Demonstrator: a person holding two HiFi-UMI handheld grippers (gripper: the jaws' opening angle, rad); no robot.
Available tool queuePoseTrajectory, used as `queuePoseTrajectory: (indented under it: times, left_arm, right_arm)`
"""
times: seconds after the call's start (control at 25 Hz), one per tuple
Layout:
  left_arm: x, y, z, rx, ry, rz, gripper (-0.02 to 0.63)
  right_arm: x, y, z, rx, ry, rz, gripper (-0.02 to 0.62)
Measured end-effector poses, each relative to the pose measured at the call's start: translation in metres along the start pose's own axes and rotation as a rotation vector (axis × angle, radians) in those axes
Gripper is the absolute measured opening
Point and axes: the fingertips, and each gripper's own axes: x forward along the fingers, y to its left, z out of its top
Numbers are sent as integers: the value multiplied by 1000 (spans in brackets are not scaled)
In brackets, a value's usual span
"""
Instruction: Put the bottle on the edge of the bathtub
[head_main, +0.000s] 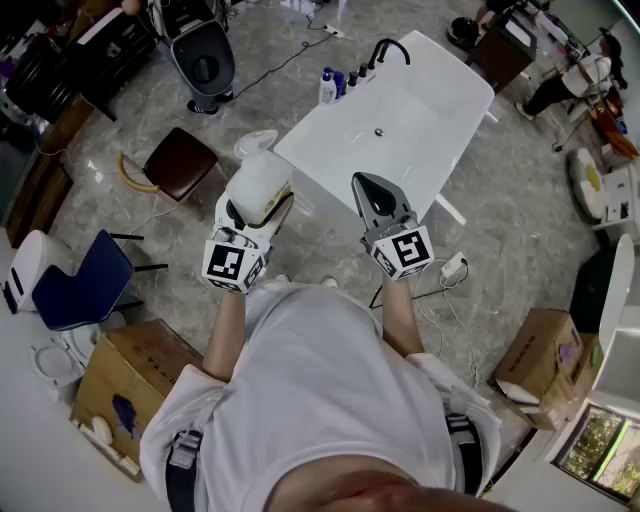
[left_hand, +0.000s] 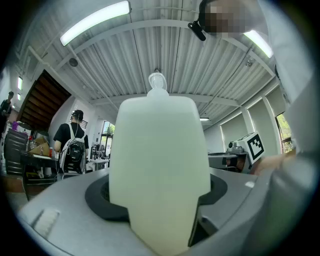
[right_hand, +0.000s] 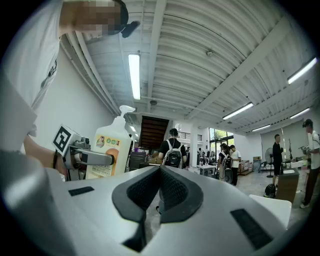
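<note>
My left gripper is shut on a white pump bottle, held upright in front of the near end of the white bathtub. In the left gripper view the bottle fills the space between the jaws, its pump top pointing up. From the right gripper view the same bottle shows an orange and green label, with the left gripper's finger pressed on its side. My right gripper is shut and empty, its pads touching, held over the tub's near edge to the right of the bottle.
Several blue and white bottles stand by the black faucet at the tub's far end. A brown stool, a blue chair, cardboard boxes and a floor cable surround the tub. People stand further back.
</note>
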Motion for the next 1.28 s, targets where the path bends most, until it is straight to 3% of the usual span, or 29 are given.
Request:
queuePoseTrajectory:
  times: [0.56,1.0,1.28]
  left_arm:
    - [-2,-22,0,-11,-5,9,345]
    - [21,-74,-14,-27,18,74,345]
    - [28,-86,-24,-28,76,101,345]
  right_arm:
    - [-27,-11,-14,57,20,14,2]
    - [-67,-49,-43,106,54,102,2]
    - [-63,-60,-65,163,61,182,2]
